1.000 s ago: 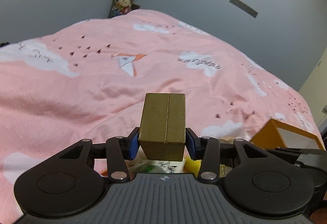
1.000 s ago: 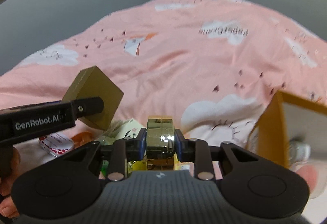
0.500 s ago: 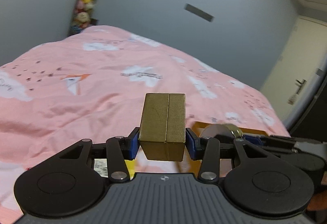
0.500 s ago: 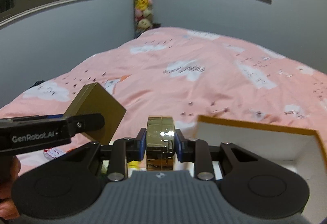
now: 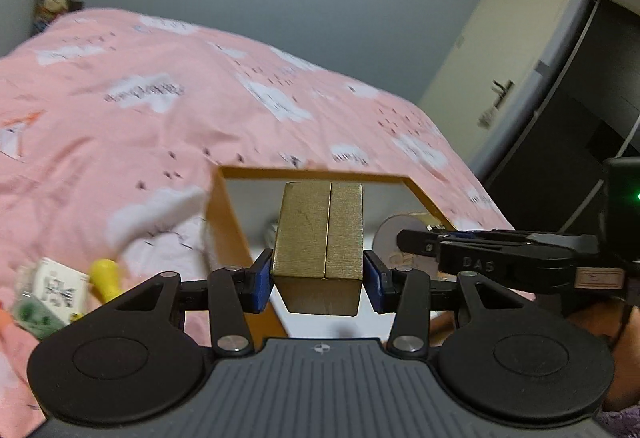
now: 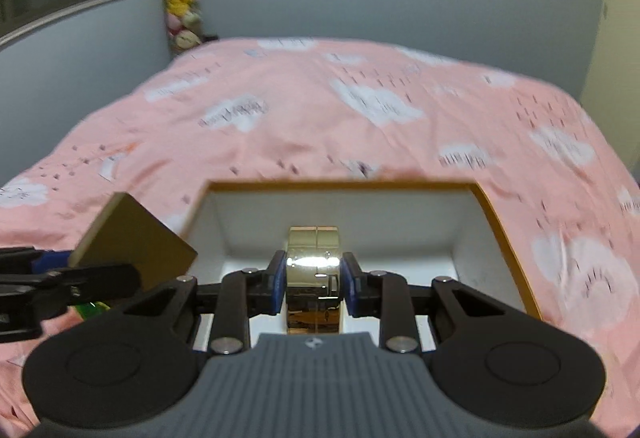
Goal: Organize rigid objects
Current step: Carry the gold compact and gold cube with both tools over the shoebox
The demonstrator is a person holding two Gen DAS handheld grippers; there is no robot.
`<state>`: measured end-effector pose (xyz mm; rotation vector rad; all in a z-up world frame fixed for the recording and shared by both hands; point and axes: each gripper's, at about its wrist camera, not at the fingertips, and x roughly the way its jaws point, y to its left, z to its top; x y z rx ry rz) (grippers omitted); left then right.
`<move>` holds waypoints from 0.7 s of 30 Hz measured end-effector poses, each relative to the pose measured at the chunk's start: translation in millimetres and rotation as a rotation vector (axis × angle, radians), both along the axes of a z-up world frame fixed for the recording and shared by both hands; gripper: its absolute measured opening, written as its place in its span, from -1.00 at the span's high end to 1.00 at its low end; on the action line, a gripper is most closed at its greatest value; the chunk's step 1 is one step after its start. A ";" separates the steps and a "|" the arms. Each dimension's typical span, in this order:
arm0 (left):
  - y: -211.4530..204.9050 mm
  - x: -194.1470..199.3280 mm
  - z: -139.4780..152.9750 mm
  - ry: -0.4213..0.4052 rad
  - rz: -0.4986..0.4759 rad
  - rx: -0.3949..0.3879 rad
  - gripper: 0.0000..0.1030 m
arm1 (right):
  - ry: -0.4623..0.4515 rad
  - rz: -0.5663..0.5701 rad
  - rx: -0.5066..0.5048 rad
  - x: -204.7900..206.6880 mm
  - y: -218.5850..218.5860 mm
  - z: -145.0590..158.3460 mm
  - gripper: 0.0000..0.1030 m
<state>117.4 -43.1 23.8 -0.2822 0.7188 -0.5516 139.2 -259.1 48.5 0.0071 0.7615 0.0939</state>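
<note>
1. My left gripper [image 5: 318,280] pinches a matte gold rectangular box [image 5: 320,238] between its blue pads [image 5: 260,280]; the box stands upright in the grip, with a seam running down the middle of its facing side.

2. Just ahead of and below that gripper lies an open orange-rimmed storage box [image 5: 312,174] with a white interior; the gold box hangs over its near left part, clear of the floor of it as far as I can tell.

3. To the right of my left gripper, the right gripper [image 5: 404,238] reaches in from the side, carrying a round gold tin [image 5: 390,238] over the same storage box.

4. From the right wrist, my right gripper [image 6: 314,284] is clamped on the shiny round gold tin [image 6: 314,278], held on edge between its blue pads [image 6: 276,286]; the open storage box [image 6: 494,222] sits directly ahead and beneath it.

5. To the left of my right gripper, the gold rectangular box [image 6: 132,240] shows tilted, held by the left gripper [image 6: 72,286] at the storage box's left wall.

6. Left of my left gripper, a small white printed carton [image 5: 52,290] and a yellow object [image 5: 105,278] lie on the pink cloud-print duvet [image 5: 180,126]; both are blurred.

7. Far ahead, a column of plush toys [image 6: 180,2] stands against the grey wall.
</note>
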 end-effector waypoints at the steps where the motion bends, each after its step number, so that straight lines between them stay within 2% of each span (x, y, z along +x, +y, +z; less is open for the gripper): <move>1: -3.1 1.1 -1.7 0.010 -0.012 -0.002 0.00 | 0.020 -0.010 0.003 0.0 -6.9 -4.8 0.47; 6: -11.8 8.4 -9.7 0.035 -0.055 0.003 0.00 | 0.124 -0.031 0.035 5.9 -23.6 -29.3 0.47; 13: -11.4 21.5 -13.7 0.057 -0.065 0.012 0.00 | 0.249 -0.050 0.073 21.7 -31.8 -57.0 0.47; 19: -17.9 31.2 -19.5 0.083 -0.079 0.022 0.00 | 0.335 -0.035 0.132 29.4 -35.6 -73.6 0.47; 21: -18.6 33.7 -20.8 0.086 -0.075 0.030 0.00 | 0.356 -0.022 0.188 35.5 -34.7 -76.2 0.47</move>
